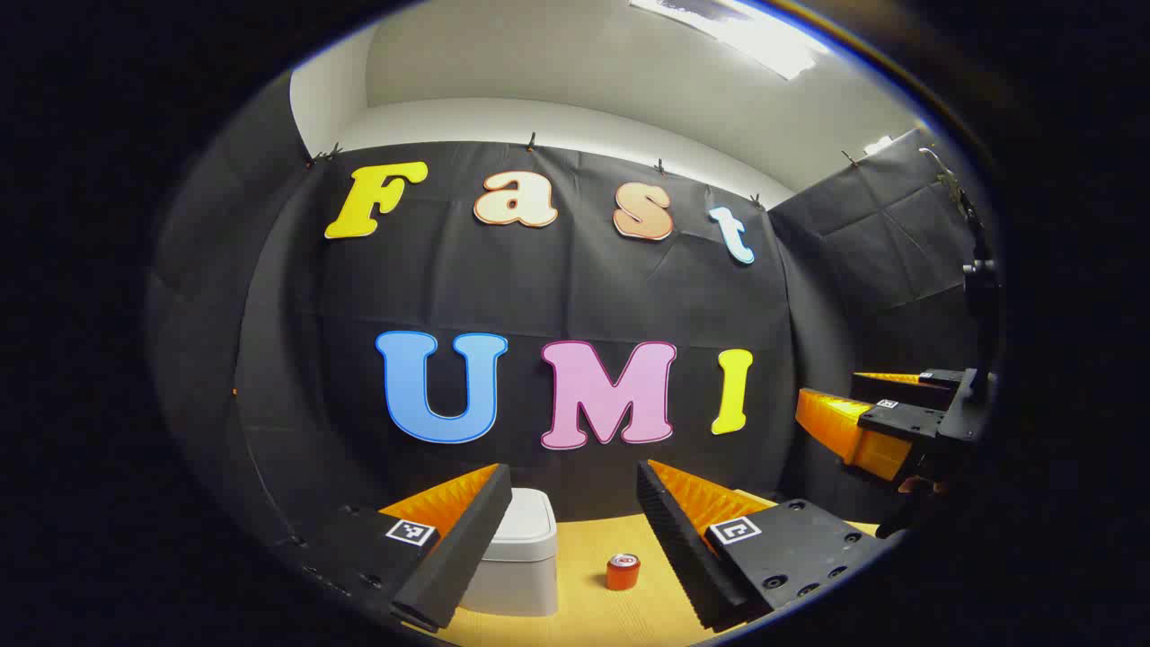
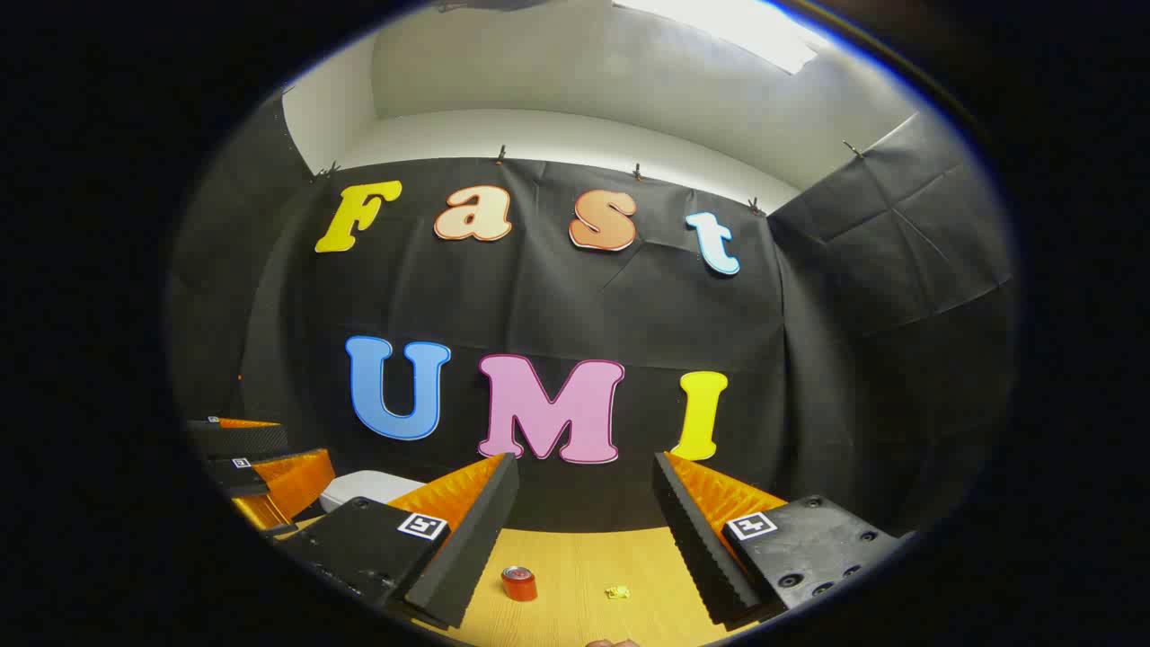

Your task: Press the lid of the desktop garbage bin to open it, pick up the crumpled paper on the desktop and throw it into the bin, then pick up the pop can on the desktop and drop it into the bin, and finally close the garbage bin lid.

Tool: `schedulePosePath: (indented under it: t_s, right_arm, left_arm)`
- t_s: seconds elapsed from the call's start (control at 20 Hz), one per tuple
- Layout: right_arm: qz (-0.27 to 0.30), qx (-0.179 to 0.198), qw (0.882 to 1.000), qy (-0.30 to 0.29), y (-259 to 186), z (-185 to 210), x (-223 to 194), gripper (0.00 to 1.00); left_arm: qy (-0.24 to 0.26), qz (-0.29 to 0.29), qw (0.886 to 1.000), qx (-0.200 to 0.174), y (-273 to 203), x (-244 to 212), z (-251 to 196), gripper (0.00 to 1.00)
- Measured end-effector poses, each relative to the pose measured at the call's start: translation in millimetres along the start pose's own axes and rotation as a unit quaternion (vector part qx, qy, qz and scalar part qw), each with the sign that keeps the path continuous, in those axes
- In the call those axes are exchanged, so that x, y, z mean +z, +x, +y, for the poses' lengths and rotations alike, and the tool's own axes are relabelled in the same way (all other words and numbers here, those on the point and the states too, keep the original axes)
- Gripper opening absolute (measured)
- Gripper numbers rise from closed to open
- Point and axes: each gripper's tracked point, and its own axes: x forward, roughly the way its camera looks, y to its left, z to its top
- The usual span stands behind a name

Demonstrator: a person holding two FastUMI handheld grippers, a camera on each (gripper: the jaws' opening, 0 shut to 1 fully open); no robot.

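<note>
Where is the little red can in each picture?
Left gripper view: the pop can stands on the wooden desktop, low in the middle, between this tool's two fingers, right of the white bin.
Right gripper view: the pop can stands low, a bit left of the middle, close to this tool's left finger.
Shared landmark: the white bin, left of the can in both views.

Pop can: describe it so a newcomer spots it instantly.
On the wooden desktop before the black cloth wall, right of the white garbage bin, stands the pop can. It is small, red, silver-topped and upright, unlike the tiny yellow scrap nearby.
</note>
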Motion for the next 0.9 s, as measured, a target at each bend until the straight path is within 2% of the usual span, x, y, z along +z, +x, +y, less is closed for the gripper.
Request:
schedulePosePath:
  t_s: [0.25,0.9]
  right_arm:
    - [0.001,0.001,1.000,0.000,2,3,-1,0.96]
    - [0.012,-0.003,1.000,0.001,10,2,-10,0.96]
  left_arm:
    - [0.010,0.012,1.000,0.007,5,-4,8,0.95]
    - [-0.007,0.029,1.000,0.004,15,-13,12,0.95]
